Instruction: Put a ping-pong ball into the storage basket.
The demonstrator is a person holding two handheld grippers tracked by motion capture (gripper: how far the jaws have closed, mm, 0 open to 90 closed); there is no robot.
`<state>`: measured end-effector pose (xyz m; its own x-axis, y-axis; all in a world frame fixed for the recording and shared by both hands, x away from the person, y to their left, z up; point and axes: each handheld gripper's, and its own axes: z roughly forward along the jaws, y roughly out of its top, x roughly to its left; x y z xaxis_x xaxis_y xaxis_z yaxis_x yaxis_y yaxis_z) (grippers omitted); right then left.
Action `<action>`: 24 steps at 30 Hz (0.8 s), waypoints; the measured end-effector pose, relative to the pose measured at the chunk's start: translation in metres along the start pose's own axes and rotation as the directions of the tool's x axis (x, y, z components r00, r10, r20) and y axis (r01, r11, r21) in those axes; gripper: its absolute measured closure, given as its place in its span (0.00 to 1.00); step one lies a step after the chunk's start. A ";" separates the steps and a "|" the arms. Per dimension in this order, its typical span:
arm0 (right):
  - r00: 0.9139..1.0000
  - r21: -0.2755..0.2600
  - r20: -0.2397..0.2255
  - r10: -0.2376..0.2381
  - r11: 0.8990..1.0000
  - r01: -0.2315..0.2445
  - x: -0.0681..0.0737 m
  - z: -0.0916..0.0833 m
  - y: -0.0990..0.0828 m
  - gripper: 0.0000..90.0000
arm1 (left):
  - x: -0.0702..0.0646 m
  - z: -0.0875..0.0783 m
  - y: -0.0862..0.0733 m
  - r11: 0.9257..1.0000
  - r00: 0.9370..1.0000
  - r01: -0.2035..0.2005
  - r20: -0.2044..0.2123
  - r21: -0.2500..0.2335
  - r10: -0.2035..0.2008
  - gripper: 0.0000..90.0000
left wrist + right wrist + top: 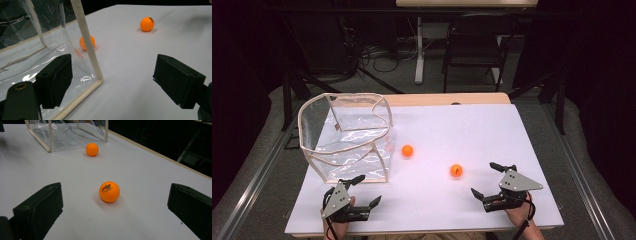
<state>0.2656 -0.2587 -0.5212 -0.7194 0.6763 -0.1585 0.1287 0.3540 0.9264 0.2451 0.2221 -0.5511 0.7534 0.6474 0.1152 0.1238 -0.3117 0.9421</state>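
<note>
Two orange ping-pong balls lie on the white table (452,130). One ball (407,150) (85,42) (92,149) rests just right of a clear plastic bag with beige trim (346,136) (37,50) (67,132). The other ball (456,170) (147,24) (109,191) lies ahead of my right gripper (493,179) (112,210), which stands open with nothing between its jaws. My left gripper (367,190) (112,85) is open too, near the bag's front right corner, its left jaw in front of the clear wall.
The bag stands upright and open-topped on the table's left half. A wooden strip (447,98) edges the table's far side. Beyond it are a dark chair (474,47) and a white table leg (419,50) on grey floor.
</note>
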 end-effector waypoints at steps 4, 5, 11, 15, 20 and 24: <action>1.000 0.015 -0.006 0.001 1.000 -0.001 -0.001 0.006 0.005 0.00 | 0.000 -0.002 0.000 1.000 1.000 0.000 -0.010 0.000 0.000 0.17; 1.000 0.017 -0.006 -0.004 1.000 0.004 -0.002 0.008 0.006 0.00 | 0.000 -0.002 0.000 1.000 1.000 -0.001 -0.012 0.000 0.001 0.17; 1.000 0.050 -0.020 -0.011 0.999 0.012 -0.002 0.018 0.013 0.00 | -0.001 -0.002 0.000 1.000 1.000 -0.002 -0.017 0.000 0.002 0.17; 1.000 0.062 -0.024 -0.014 0.998 0.015 -0.003 0.022 0.018 0.00 | -0.001 -0.002 0.000 1.000 1.000 -0.001 -0.017 0.001 0.001 0.17; 0.999 0.078 -0.031 -0.015 0.997 0.018 -0.005 0.027 0.024 0.00 | 0.000 -0.003 -0.001 1.000 1.000 -0.003 -0.022 0.000 0.003 0.17; 0.999 0.088 -0.038 -0.019 0.996 0.022 -0.005 0.032 0.028 0.00 | 0.000 -0.004 -0.001 1.000 1.000 -0.006 -0.024 0.000 0.006 0.17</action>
<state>0.2943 -0.2316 -0.5052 -0.7471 0.6444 -0.1630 0.1719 0.4242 0.8891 0.2423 0.2245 -0.5506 0.7382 0.6623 0.1283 0.1196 -0.3157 0.9413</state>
